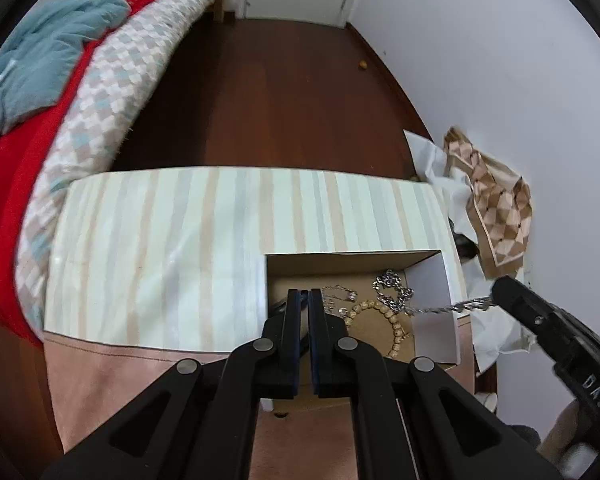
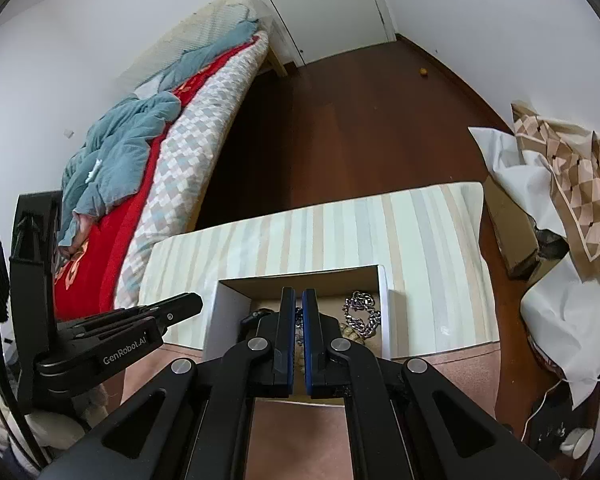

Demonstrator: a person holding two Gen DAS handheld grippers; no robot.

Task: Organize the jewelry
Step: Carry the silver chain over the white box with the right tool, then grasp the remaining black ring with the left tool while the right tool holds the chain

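Note:
A small open cardboard box [image 1: 436, 292] sits on a striped cloth; it also shows in the right wrist view [image 2: 228, 304]. Inside lie a silver chain [image 1: 396, 292], a gold bead bracelet [image 1: 396, 328] and a thin silver piece [image 1: 340, 294]. My right gripper [image 1: 500, 294] is shut on one end of the silver chain, which stretches over the box's right wall. In its own view the right gripper [image 2: 299, 296] hangs over the box with the chain [image 2: 362, 314] beside it. My left gripper [image 1: 304, 294] is shut and empty above the box's left part; it also shows in the right wrist view [image 2: 192, 302].
The striped cloth [image 1: 180, 248] lies on a pink surface [image 1: 112, 372]. A bed with red and blue blankets [image 1: 40, 92] is on the left. White paper and a checkered scarf [image 1: 496, 208] lie by the right wall. Dark wooden floor [image 1: 284, 92] runs to a door.

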